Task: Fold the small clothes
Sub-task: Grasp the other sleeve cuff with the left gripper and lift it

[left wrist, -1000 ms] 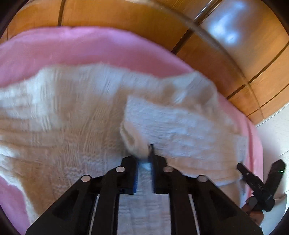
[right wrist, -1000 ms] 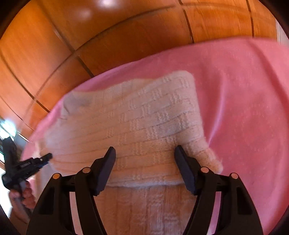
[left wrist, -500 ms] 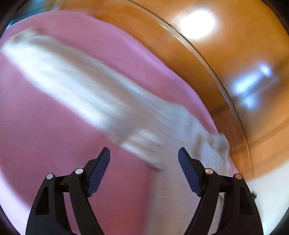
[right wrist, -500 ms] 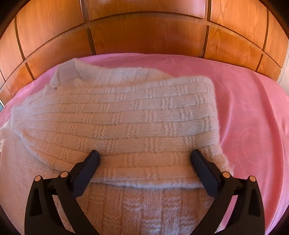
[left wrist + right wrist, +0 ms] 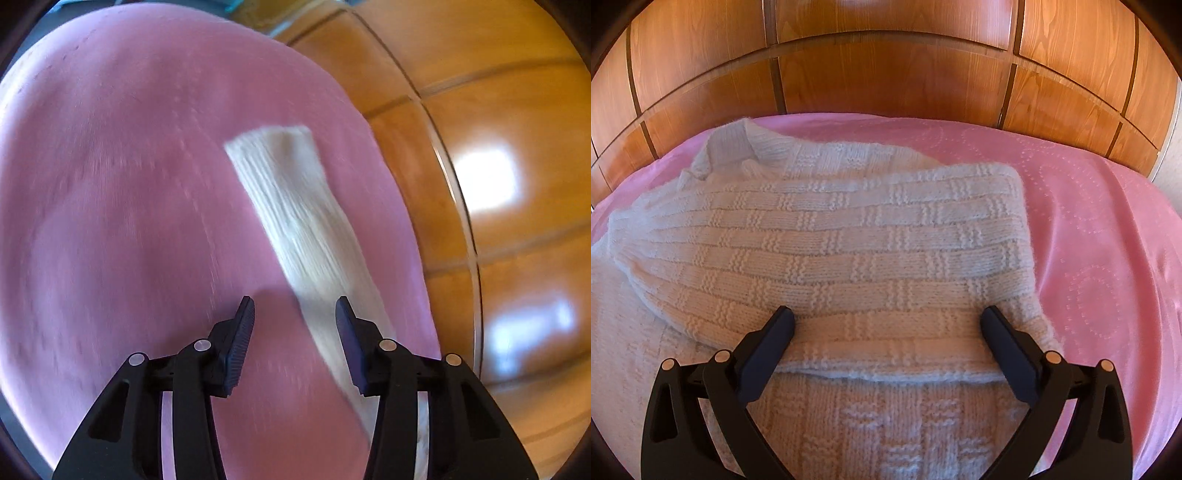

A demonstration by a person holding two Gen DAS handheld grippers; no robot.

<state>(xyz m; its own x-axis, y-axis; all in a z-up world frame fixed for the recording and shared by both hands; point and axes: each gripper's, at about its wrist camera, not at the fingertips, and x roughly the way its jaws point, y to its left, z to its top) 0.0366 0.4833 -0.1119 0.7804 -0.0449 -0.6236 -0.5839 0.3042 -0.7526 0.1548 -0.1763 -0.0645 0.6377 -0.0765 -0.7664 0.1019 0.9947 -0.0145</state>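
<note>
A cream knitted sweater [image 5: 827, 251] lies on the pink bedspread [image 5: 1100, 229], its right sleeve folded across the body with the cuff near my right gripper. My right gripper [image 5: 886, 325] is open and empty, its jaws spread wide just above the folded sleeve's lower edge. In the left wrist view the other sleeve [image 5: 295, 221] stretches out flat on the pink bedspread [image 5: 110, 184], blurred by motion. My left gripper [image 5: 295, 317] is open and empty above the near part of that sleeve.
A polished wooden headboard [image 5: 886, 74] runs along the far side of the bed and shows at the right in the left wrist view [image 5: 498, 184]. Bare pink bedspread lies to the right of the sweater and left of the outstretched sleeve.
My left gripper let go of the cloth it was pinching, opened, and swung away to the outstretched sleeve. My right gripper opened wider and squared up over the folded sleeve.
</note>
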